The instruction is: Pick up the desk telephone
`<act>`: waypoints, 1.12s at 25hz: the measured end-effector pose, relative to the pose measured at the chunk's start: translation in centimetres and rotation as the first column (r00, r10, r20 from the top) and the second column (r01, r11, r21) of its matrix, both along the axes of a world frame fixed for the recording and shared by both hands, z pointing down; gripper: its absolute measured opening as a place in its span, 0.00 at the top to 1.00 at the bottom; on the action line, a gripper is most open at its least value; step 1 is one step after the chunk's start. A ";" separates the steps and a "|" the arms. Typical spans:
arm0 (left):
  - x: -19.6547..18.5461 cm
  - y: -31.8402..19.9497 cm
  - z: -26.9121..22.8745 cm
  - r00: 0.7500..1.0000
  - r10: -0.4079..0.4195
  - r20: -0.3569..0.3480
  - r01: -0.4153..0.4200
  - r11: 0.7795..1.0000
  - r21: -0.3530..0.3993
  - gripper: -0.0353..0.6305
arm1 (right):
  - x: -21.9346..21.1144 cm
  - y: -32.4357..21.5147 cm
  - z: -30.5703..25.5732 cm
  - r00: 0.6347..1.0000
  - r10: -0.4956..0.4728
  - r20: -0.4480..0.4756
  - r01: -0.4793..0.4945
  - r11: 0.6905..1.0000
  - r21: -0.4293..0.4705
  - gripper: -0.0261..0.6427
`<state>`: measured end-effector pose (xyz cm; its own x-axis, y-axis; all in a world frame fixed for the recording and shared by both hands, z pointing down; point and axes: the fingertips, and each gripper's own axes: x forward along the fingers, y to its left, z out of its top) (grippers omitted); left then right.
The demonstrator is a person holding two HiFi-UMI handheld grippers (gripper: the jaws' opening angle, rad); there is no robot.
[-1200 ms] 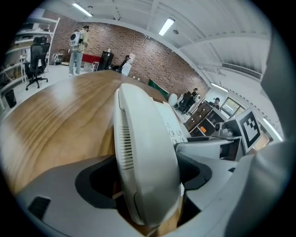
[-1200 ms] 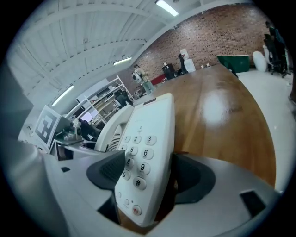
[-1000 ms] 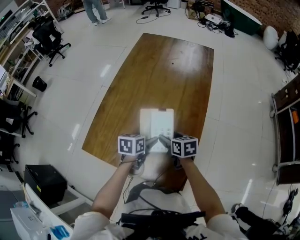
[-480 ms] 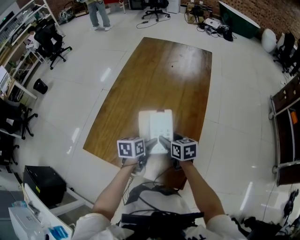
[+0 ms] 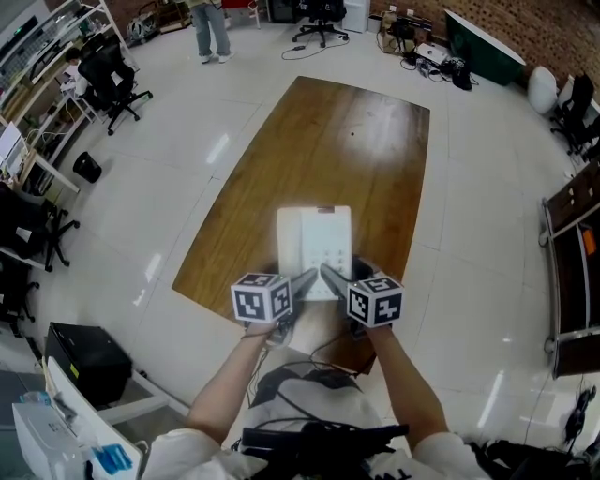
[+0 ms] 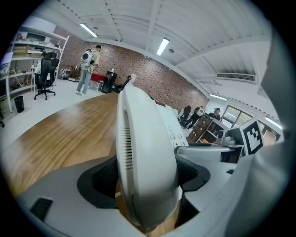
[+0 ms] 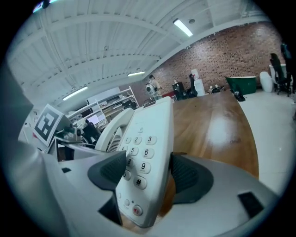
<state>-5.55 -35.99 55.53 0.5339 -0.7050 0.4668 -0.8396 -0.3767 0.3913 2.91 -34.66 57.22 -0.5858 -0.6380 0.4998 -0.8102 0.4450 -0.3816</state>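
The white desk telephone (image 5: 315, 246) hangs just above the near end of the wooden table (image 5: 328, 159), held from its near edge by both grippers. My left gripper (image 5: 306, 279) is shut on the handset side of the phone (image 6: 143, 157), whose white shell fills the space between the dark pads. My right gripper (image 5: 328, 276) is shut on the keypad side (image 7: 145, 166), with number keys showing between its pads. The two marker cubes sit side by side below the phone.
A dark cord (image 5: 309, 370) trails down near my body below the table's edge. Office chairs (image 5: 108, 75) and shelving stand at the left, a black box (image 5: 89, 366) on the floor at lower left. A person (image 5: 211, 28) stands far off.
The phone and both grippers have risen slightly and shifted a little away from me; both grips stay the same. The person in the distance has walked to the right.
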 end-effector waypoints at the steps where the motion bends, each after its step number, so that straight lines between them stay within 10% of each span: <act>1: 0.0 0.1 -0.6 1.000 0.000 -0.004 0.000 1.000 0.012 0.41 | -0.1 0.1 -0.7 1.000 -0.001 -0.003 0.001 1.000 0.017 0.49; 15: 0.4 2.7 -9.7 0.999 0.025 -0.023 -0.019 0.972 0.232 0.41 | 0.2 2.4 -10.1 1.000 0.016 -0.026 -0.009 0.969 0.247 0.49; 28: 1.1 5.8 -18.2 0.999 0.039 0.014 -0.041 0.899 0.435 0.42 | 0.6 5.1 -18.3 0.999 0.037 0.000 -0.033 0.897 0.441 0.49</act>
